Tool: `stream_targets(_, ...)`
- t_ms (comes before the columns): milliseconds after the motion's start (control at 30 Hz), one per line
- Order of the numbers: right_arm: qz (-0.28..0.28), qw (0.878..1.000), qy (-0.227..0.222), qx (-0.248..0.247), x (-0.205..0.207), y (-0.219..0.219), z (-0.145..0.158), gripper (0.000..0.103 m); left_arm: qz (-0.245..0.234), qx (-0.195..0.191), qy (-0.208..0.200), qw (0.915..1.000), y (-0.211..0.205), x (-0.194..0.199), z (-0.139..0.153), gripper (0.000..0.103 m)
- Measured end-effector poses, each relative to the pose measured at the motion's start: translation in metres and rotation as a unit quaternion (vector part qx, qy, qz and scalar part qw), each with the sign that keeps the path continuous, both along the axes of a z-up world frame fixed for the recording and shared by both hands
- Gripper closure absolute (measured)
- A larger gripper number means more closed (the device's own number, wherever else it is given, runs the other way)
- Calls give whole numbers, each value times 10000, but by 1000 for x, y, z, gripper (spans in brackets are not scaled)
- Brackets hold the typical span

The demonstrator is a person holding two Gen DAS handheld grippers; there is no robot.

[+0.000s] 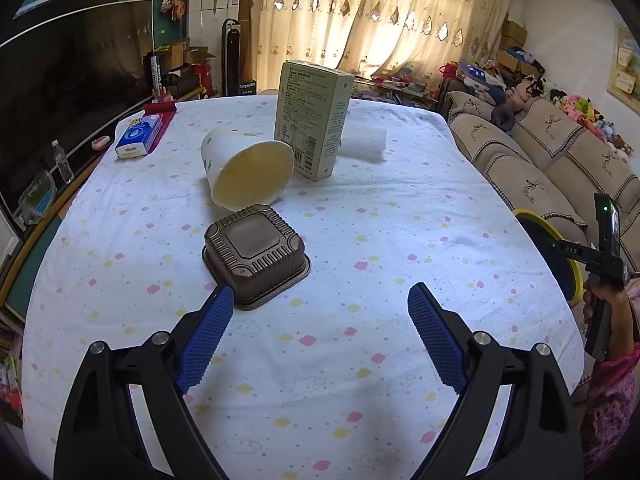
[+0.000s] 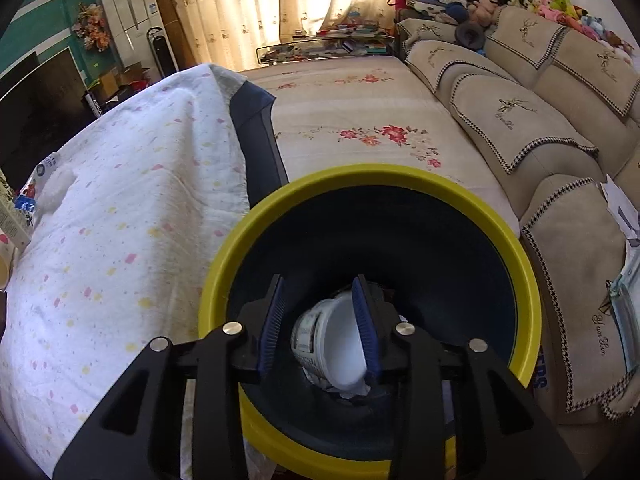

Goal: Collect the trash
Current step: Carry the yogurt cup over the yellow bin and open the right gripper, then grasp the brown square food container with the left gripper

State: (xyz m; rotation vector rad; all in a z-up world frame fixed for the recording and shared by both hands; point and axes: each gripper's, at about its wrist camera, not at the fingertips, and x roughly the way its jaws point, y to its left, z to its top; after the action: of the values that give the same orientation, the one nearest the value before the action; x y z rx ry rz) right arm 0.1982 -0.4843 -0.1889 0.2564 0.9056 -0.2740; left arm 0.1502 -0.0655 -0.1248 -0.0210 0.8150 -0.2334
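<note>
In the left wrist view, a brown ribbed plastic tray lies upside down on the table. Behind it a paper cup lies on its side, then an upright pale green carton and a white tissue wad. My left gripper is open and empty, its left fingertip just beside the tray. In the right wrist view, my right gripper hangs over a yellow-rimmed dark bin, open. A white plastic cup sits between the fingers inside the bin; the left finger does not touch it.
The table wears a white spotted cloth. A blue tissue pack lies at its far left. A beige sofa runs along the right. The bin's rim shows past the table's right edge, with the other hand-held gripper.
</note>
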Motion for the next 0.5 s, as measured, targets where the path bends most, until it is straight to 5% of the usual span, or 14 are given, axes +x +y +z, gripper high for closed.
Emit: stream_targets(500,184,9997,-176,11,-5,15,13,63,327,182,111,9992,16,28,-12,15)
